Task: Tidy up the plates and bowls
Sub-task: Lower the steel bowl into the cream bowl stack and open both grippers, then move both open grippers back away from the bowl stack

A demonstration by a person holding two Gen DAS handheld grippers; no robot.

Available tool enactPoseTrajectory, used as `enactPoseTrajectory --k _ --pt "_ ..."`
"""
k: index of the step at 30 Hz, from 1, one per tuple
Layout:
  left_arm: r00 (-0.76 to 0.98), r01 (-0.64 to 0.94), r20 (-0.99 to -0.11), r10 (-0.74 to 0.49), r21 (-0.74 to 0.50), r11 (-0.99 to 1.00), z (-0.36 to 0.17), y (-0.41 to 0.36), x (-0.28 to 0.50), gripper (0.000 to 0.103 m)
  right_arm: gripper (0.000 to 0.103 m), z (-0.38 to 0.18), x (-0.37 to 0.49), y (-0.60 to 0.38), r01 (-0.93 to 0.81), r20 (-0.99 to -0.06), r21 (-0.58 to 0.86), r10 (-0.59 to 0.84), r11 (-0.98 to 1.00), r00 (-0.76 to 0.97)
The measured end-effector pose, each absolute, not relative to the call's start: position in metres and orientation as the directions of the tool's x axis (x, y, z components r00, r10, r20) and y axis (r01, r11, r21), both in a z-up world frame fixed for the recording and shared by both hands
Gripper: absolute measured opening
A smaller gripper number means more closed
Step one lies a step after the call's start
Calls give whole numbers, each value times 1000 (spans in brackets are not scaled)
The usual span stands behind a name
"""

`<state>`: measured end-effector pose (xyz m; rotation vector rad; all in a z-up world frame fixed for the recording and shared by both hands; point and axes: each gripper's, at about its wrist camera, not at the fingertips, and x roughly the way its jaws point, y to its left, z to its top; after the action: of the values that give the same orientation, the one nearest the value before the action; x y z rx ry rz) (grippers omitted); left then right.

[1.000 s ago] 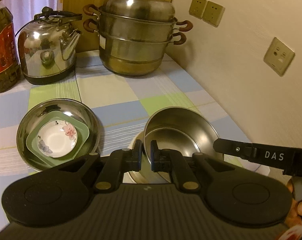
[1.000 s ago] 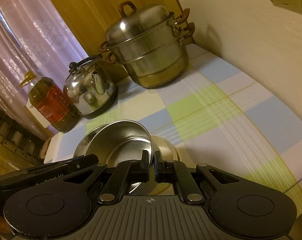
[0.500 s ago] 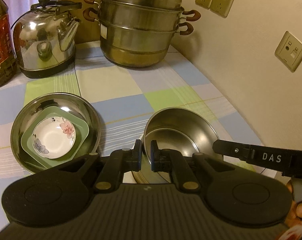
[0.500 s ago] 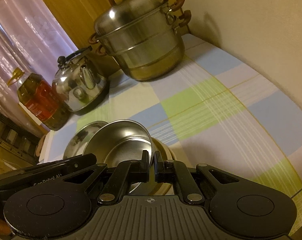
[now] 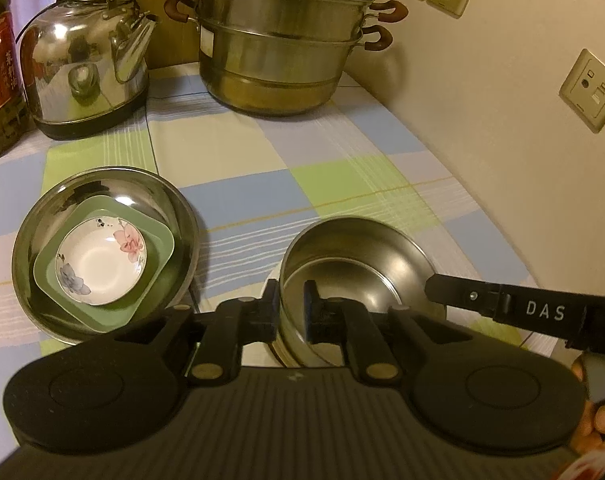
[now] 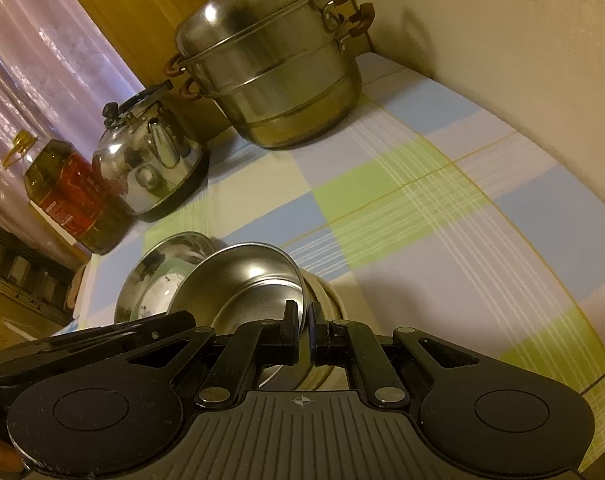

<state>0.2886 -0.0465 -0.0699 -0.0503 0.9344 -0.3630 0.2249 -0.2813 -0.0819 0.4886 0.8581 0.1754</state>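
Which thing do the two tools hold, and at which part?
The steel bowl, by its rim: right tool is clamped there; left tool straddles the rim, jaws opening.

Both my grippers have lowered the steel bowl [image 5: 354, 264] onto the cream dish [image 6: 328, 300] beneath it. My left gripper [image 5: 290, 312] has begun opening: a gap now shows between its pads and the bowl's rim, which stands between the jaws. Kettle [image 5: 82, 60] and steamer [image 5: 286, 40] sit higher in both views.
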Motion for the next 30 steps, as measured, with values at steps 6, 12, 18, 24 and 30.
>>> enactPoseTrajectory --k 6,12,18,24,30 --pt "542 287 -769 -339 -209 935 -66 -46 287 19 5 -83 227 -283 58 -690 492 348 869 635" --pt "549 275 -762 -343 -223 935 -59 -42 279 25 10 -77 220 -284 46 -680 483 341 875 649" --pt "567 262 -750 -341 -228 938 -47 -34 261 30 46 -66 203 -285 25 -655 487 346 873 672" --pt "575 231 -753 -320 -226 946 -38 -22 234 32 52 -59 180 -288 4 -635 509 372 861 677" --pt "574 198 -761 -303 -231 953 -32 -13 199 32 56 -58 152 -291 -21 -634 520 402 854 661"
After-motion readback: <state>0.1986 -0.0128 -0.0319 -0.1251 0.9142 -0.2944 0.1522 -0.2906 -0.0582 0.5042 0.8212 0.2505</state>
